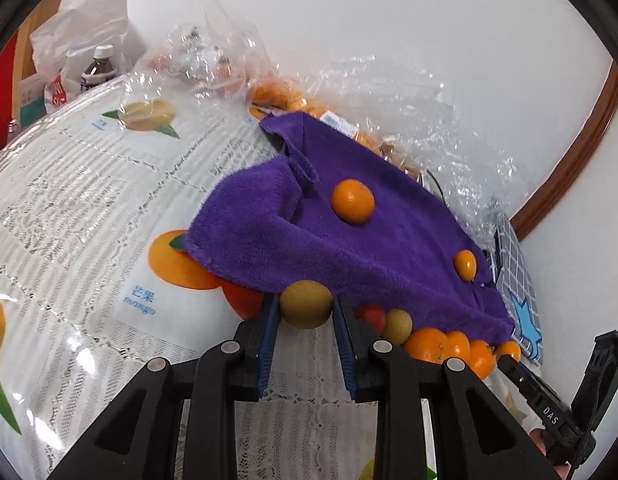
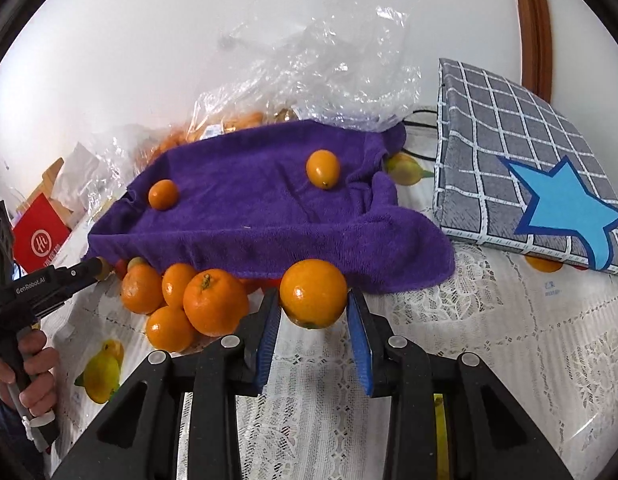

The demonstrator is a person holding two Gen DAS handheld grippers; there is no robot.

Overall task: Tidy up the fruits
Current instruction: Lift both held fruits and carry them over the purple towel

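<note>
Two tongs pinching round fruit: L (image 1: 306, 312) yellowish fruit (image 1: 306, 305), R (image 2: 313, 316) glossy orange (image 2: 313, 293), fuzzy purple towel (image 2: 269, 208).

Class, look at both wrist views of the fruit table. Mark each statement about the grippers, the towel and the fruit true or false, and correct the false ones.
1. The left gripper is shut on a yellow-green fruit. True.
2. The right gripper is empty. False: it is shut on an orange.
3. Two small oranges lie on top of the purple towel. True.
4. The checked box bears a red circle. False: it bears a blue star.
</note>
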